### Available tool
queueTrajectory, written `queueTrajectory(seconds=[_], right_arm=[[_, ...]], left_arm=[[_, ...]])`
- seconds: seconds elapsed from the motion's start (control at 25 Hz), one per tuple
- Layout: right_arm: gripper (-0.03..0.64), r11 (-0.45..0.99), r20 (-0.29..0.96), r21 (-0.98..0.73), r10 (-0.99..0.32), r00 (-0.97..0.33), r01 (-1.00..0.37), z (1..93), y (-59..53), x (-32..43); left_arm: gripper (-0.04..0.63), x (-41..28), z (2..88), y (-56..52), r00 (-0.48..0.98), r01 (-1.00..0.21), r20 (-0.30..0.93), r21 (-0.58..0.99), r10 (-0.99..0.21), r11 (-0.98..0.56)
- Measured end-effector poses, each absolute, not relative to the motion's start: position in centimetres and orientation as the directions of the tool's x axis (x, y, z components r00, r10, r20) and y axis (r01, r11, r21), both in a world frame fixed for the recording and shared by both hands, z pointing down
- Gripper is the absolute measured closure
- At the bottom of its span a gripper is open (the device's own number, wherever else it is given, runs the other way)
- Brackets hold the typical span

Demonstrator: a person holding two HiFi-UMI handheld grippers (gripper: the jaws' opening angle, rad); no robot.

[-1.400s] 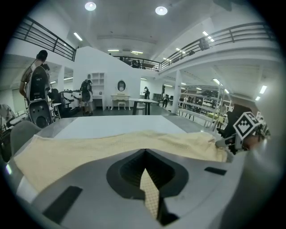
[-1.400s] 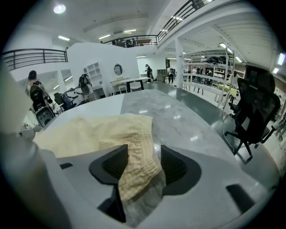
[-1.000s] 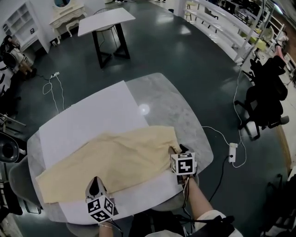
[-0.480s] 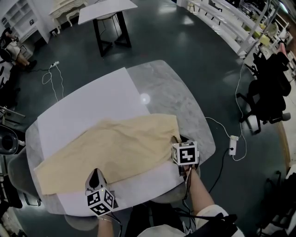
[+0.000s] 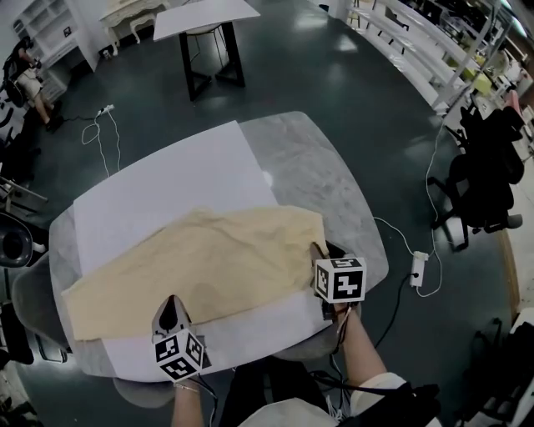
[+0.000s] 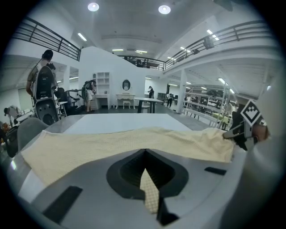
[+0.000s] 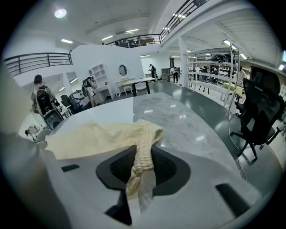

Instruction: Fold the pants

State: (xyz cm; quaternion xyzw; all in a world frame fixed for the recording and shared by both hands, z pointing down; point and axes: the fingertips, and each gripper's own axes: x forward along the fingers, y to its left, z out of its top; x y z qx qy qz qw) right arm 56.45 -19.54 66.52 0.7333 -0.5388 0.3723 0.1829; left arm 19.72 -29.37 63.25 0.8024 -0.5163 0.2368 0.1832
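Note:
Pale yellow pants [image 5: 200,263] lie spread lengthwise over a white sheet [image 5: 158,192] on the marble table [image 5: 317,175]. My left gripper [image 5: 173,310] is at their near edge, shut on a thin strip of the fabric [image 6: 149,197]. My right gripper [image 5: 321,260] is at the pants' right end. A bunched fold of the ribbed hem [image 7: 138,172] is pinched in its jaws and raised slightly off the table. In the left gripper view the pants [image 6: 134,143] stretch across the table to the right gripper [image 6: 243,129].
The table's rounded edge runs close under both grippers. A power strip [image 5: 415,268] and cables lie on the floor to the right, near a black office chair [image 5: 484,175]. A grey chair [image 5: 29,308] stands at the left and a black-legged table [image 5: 204,17] far behind.
My right gripper has risen a little, with the pants' right end in it. The left gripper has kept its place on the near edge.

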Motion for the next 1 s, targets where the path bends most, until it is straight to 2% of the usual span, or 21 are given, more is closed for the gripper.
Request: queueTrajectory(seconds=[0.44,1.0], right_arm=[[0.525,-0.255,0.682,-0.218,-0.730,0.040,-0.942,62.0,-23.3,48.6],[0.525,-0.090,0.595,-0.272,-0.798,-0.094,-0.958,55.5,-29.6,36.1]], left_arm=[[0.595,14.8,60.2,-29.0,0.320,-0.940,0.527,0.069,-0.787,-0.335],[0.595,1.7,56.6,-29.2,0.189,-0.982,0.488,0.081,-0.852,-0.171]])
